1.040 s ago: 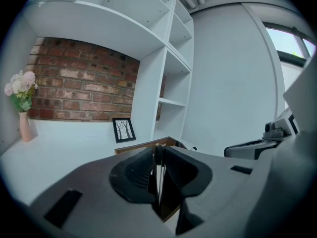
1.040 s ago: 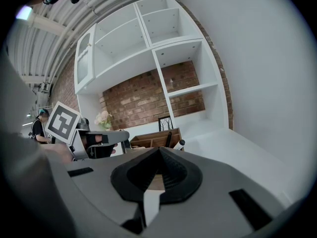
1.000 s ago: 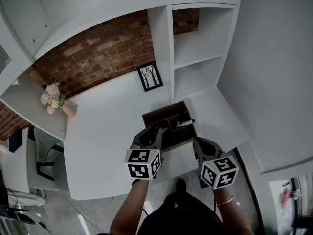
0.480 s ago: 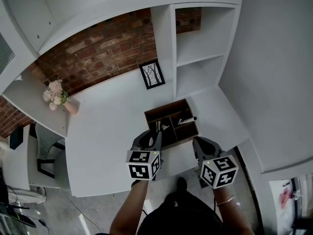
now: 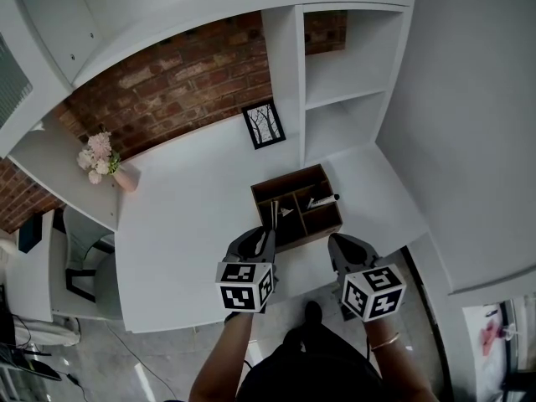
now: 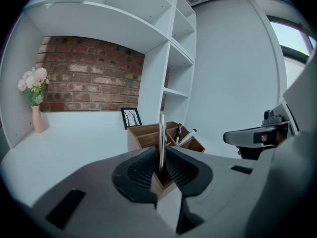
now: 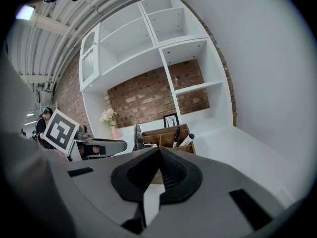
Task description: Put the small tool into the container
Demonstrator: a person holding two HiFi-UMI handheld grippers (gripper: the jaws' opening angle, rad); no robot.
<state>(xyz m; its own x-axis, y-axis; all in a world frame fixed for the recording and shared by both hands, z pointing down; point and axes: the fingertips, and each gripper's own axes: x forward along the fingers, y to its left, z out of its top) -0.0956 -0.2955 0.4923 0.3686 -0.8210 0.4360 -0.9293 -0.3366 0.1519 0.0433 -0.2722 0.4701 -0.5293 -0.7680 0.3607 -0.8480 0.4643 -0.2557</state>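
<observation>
A brown wooden container point(image 5: 288, 177) with several compartments stands on the white desk point(image 5: 184, 224); a black pen and a white marker point(image 5: 323, 199) lean in its right side. My left gripper point(image 5: 268, 234) hangs just before the container's near left corner, shut on a thin silver tool point(image 6: 161, 133) that stands upright between the jaws. The tool's tip point(image 5: 274, 214) reaches over the container's front edge. In the left gripper view the container point(image 6: 144, 133) lies right behind the tool. My right gripper point(image 5: 336, 243) is shut and holds nothing, in front of the container point(image 7: 166, 134).
A framed tree picture point(image 5: 264, 125) leans on the brick wall behind the container. White shelves point(image 5: 339, 99) rise at the back right. A pink vase of flowers point(image 5: 106, 162) stands at the far left. A chair point(image 5: 79, 266) sits left of the desk.
The left gripper, with the tool still in it, has drawn back a little from over the container's near left part to just in front of it. The right gripper has hardly moved.
</observation>
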